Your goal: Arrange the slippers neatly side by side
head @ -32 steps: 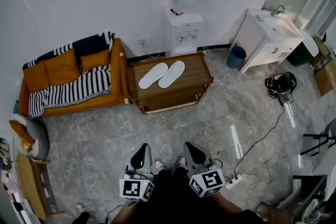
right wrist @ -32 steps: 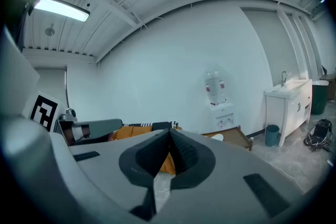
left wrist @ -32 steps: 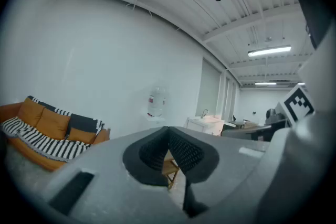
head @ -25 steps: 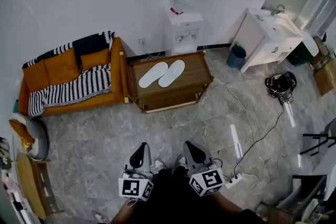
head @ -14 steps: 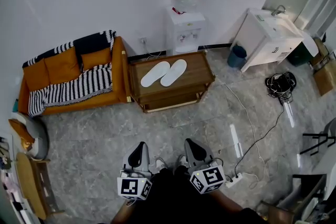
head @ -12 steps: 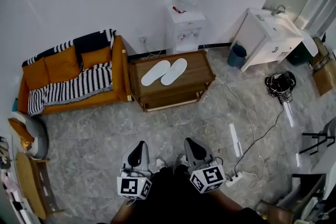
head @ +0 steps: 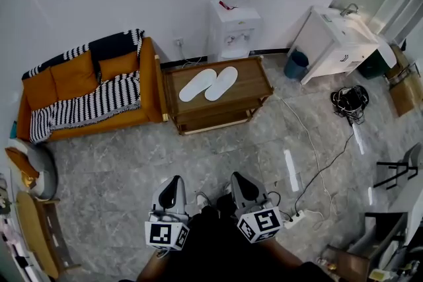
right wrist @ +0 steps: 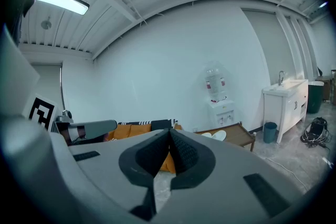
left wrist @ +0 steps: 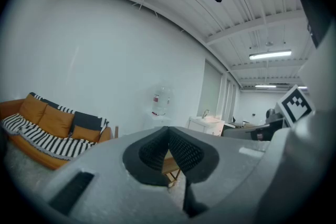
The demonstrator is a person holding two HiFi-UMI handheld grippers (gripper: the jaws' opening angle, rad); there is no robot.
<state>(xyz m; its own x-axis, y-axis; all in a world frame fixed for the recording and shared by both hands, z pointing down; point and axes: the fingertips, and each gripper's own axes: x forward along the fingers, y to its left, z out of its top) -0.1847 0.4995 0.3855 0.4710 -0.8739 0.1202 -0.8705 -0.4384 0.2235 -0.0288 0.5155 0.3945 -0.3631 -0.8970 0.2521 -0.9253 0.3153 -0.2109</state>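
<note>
Spotter: Slippers (head: 198, 85) are lying as a pair on the low wooden table (head: 252, 82) in the upper middle of the head view. They are just beside each other and slanting the same way. Which step are we looking at?

Handler: I'm leaning toward the arranging being done, since the pair is already sitting side by side. Both grippers are hanging at the bottom centre of the frame, well apart from the table. The left gripper (head: 174, 183) is showing its jaws pressed together with nothing between them. The right gripper (head: 236, 179) is doing the same.

Spotter: And what is the next move calling for?

Handler: Little, in my judgement. If the pair is wanting a final squaring-up, that is calling for crossing the floor (head: 132, 155), spreading one set of jaws and nudging a heel gently, because light footwear is likely to skid on smooth wood.

Spotter: Textures, from the left edge across?

Handler: The orange sofa (head: 73, 79) is looking padded, and a black-and-white striped throw (head: 92, 105) is draping over it. The floor is showing grey marbled tile. The slippers are looking white, flat and oval with thin soft soles. The table is reading as brown wood, rectangular, with a lower shelf. Above it a boxy white water dispenser (head: 231, 33) is carrying a clear bottle. At the upper right a white sink cabinet (head: 334, 43) is standing. The gripper pads are dark and ribbed, sitting in grey shells.
</note>
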